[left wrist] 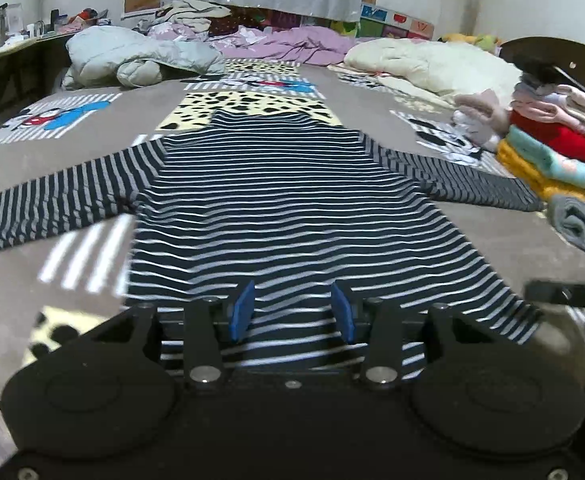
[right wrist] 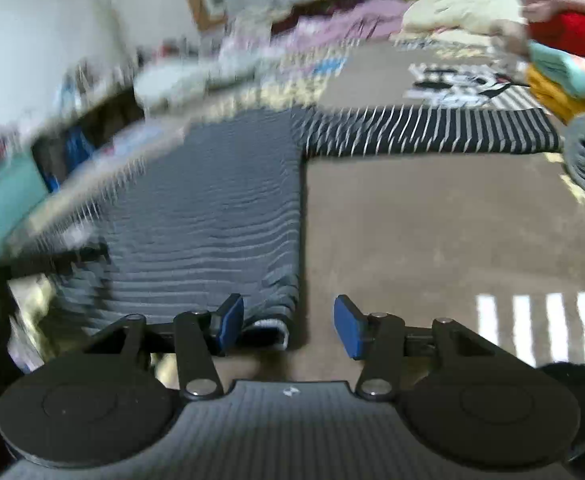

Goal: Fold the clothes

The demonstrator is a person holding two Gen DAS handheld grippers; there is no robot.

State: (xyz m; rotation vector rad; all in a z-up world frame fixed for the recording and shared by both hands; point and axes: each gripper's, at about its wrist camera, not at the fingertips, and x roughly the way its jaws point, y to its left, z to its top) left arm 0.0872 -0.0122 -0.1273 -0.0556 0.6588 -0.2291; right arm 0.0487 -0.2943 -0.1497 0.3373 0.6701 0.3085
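A navy long-sleeved shirt with white stripes (left wrist: 276, 200) lies flat on the brown patterned bed cover (left wrist: 492, 240), both sleeves spread out to the sides. My left gripper (left wrist: 292, 312) hovers over the middle of the shirt's near hem, its blue pads (left wrist: 242, 312) apart with only flat cloth under the gap. The right wrist view is blurred. There the shirt (right wrist: 212, 208) shows its right side edge and one sleeve (right wrist: 432, 132). My right gripper (right wrist: 288, 328) is open at the near right hem corner (right wrist: 268, 330), which lies between the fingers beside the left pad (right wrist: 228, 326).
A stack of folded clothes (left wrist: 552, 140) and a rolled grey garment (left wrist: 580, 224) sit at the bed's right side. A pale blue jacket (left wrist: 132, 56), a cream blanket (left wrist: 432, 64) and purple bedding (left wrist: 292, 44) crowd the far end. A cluttered desk (left wrist: 12, 48) stands at the left.
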